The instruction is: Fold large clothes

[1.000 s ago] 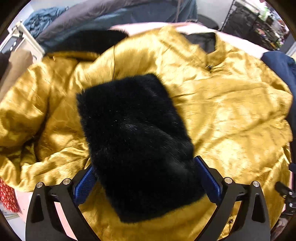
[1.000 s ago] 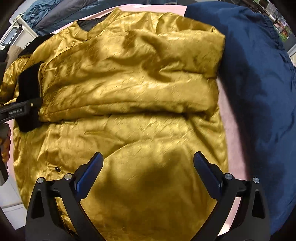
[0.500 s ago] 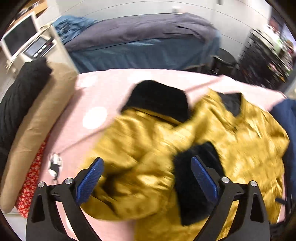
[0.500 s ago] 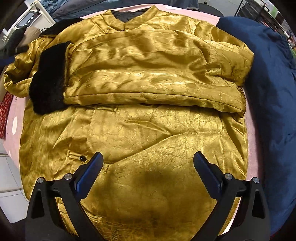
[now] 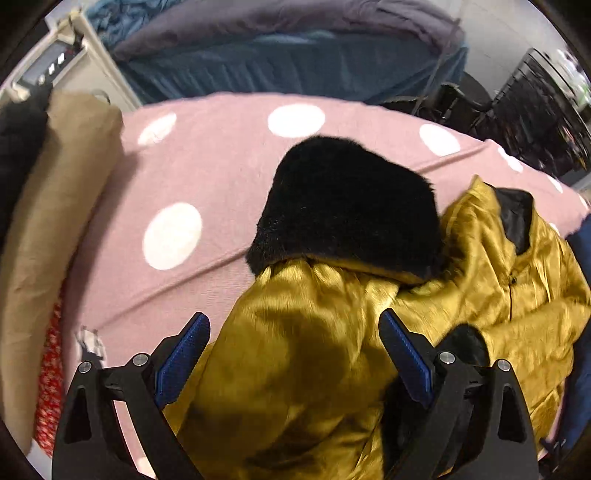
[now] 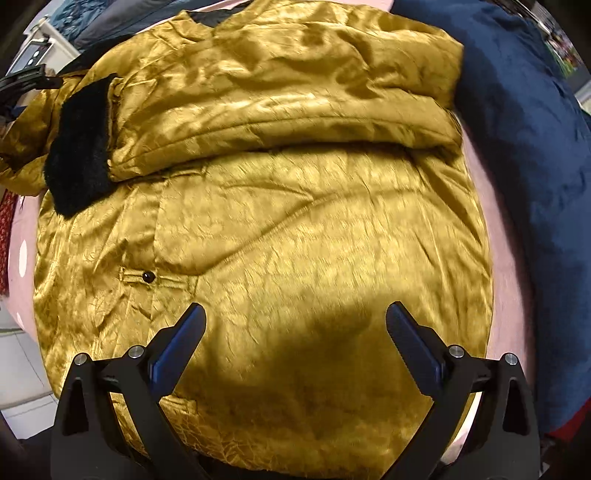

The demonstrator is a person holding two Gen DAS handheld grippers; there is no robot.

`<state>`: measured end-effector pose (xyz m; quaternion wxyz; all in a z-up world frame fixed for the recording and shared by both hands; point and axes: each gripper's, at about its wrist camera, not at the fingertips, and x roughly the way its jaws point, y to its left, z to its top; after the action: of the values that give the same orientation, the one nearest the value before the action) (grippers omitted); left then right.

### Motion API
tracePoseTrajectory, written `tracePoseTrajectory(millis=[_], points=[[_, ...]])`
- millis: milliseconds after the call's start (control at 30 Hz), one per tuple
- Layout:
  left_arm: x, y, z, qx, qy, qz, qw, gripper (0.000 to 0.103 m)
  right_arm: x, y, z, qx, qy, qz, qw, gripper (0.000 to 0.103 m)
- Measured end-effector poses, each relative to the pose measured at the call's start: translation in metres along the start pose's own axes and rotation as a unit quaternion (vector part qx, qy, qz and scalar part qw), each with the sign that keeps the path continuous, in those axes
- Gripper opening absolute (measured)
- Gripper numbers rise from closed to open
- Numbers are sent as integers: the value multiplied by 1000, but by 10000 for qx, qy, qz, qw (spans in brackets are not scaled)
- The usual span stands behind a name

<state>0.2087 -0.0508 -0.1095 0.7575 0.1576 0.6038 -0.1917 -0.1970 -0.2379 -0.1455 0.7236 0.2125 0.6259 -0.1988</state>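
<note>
Pink dotted bedcover [image 5: 221, 177]; dark rack [image 5: 535, 110]; white wall [image 5: 498, 33].

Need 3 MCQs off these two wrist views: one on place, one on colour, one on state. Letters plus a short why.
1. Where does the folded sleeve's black fur cuff lie on the gold jacket in the right wrist view?
A. left side
B. right side
C. bottom hem

2. What colour is the spotted blanket under the jacket?
A. green
B. pink with white dots
C. grey

3. How do the left gripper jaws stand?
A. shut on a cuff
B. shut on nothing
C. open, pressing nothing

Answers: 1 A, the cuff ends the sleeve at the jacket's left edge. 2 B, pink cloth with white spots shows beside the jacket. 3 C, both pads stand wide apart, gold fabric below them.
</note>
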Motion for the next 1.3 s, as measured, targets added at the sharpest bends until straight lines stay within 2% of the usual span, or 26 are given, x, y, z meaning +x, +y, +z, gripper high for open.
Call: tracePoseTrajectory(millis=[100,233,300,367,433,567,667,767,833,933,1000,1033,1100,1200,1300], points=[[16,4,6,-262,183,-259,9992,79,-5,-3,-9,156,-29,-37,9999,96],[29,3,3,-241,270,-367,9987,55,-16,-10,-17,364,-130,-38,9992,96],[26,7,-1,-314,182,-528,9979,43,-23,-14,-20,404,-186,-51,9990,96],[19,12,-5,-381,67,-654,9971,25,-28,-17,-12,436,-225,-38,9988,96],[8,22,-9,-488,-102,-761,9958,18,-32,-17,-8,435,-276,-25,9987,96],[-20,51,-20,-835,-439,-784,9924,13,-40,-13,7,367,-356,48,9987,96],[-40,84,-33,-1303,-709,-759,9860,12,-37,-6,25,264,-393,117,9988,96],[-62,124,-52,-1971,-1036,-668,9726,11,-39,0,30,158,-403,195,9989,96],[-81,154,-73,-2476,-1339,-555,9580,11,-39,5,32,86,-419,217,9989,96],[-107,188,-104,-2976,-1694,-107,9395,10,-39,8,34,-4,-419,236,9988,96],[-118,211,-126,-3360,-1784,60,9248,10,-37,9,36,-33,-390,259,9989,96],[-120,215,-132,-3469,-1789,15,9207,10,-35,9,37,-41,-375,272,9989,96],[-121,218,-140,-3537,-1761,-20,9186,10,-34,9,38,-55,-345,304,9989,96],[-122,198,-132,-3197,-1734,125,9314,10,-32,11,41,-66,-337,360,9988,96],[-125,176,-119,-3033,-1806,-140,9355,10,-35,12,44,-74,-377,414,9984,96]])
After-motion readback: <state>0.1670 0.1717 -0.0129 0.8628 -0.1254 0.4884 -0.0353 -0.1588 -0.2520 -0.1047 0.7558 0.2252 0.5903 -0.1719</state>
